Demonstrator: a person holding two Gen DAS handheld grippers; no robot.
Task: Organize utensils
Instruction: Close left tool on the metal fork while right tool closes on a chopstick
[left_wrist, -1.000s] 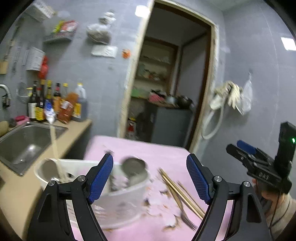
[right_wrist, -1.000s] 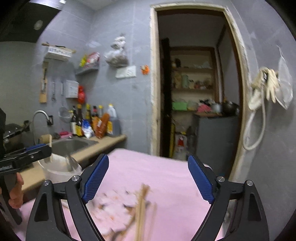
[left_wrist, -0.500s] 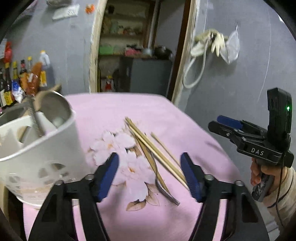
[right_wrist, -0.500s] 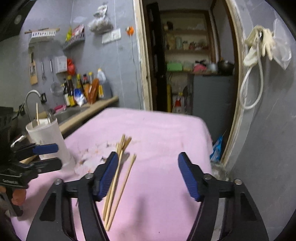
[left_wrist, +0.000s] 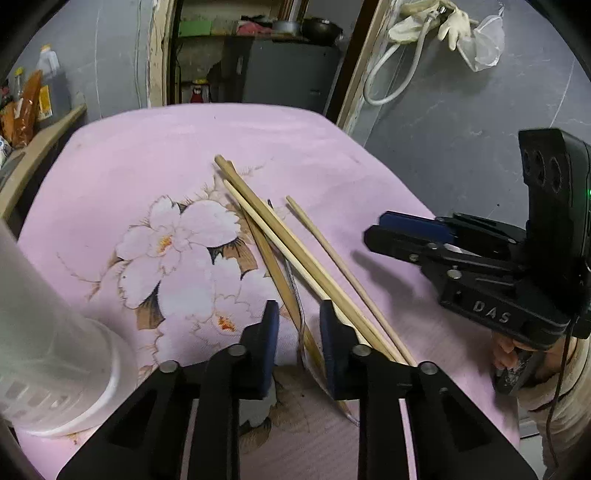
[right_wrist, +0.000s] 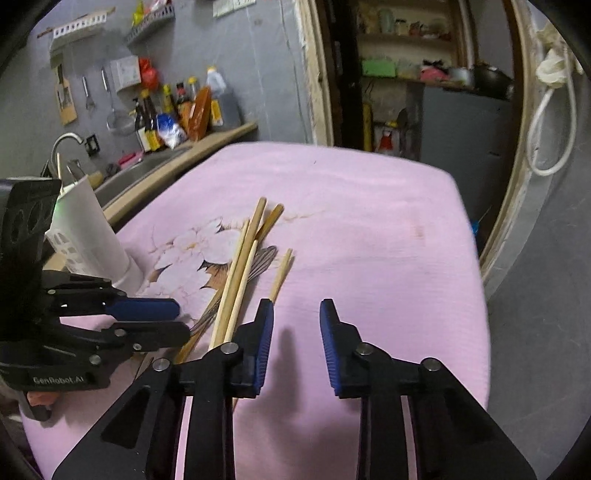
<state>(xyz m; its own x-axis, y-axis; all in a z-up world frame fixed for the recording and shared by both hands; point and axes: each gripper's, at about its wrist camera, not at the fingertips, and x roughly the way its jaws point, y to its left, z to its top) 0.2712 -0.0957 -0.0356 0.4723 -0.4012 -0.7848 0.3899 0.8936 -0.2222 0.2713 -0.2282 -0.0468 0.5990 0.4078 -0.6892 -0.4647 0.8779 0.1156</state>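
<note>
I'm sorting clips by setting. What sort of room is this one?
Most likely a small home kitchen: a sink with a faucet, sauce bottles on the counter, and chopsticks on a pink-covered table.

Dim indoor light, fisheye-warped edges, slight blur.

Black grippers (left_wrist: 297, 332) with blue-padded jaws, silver screws, cream sleeve (left_wrist: 569, 406).
</note>
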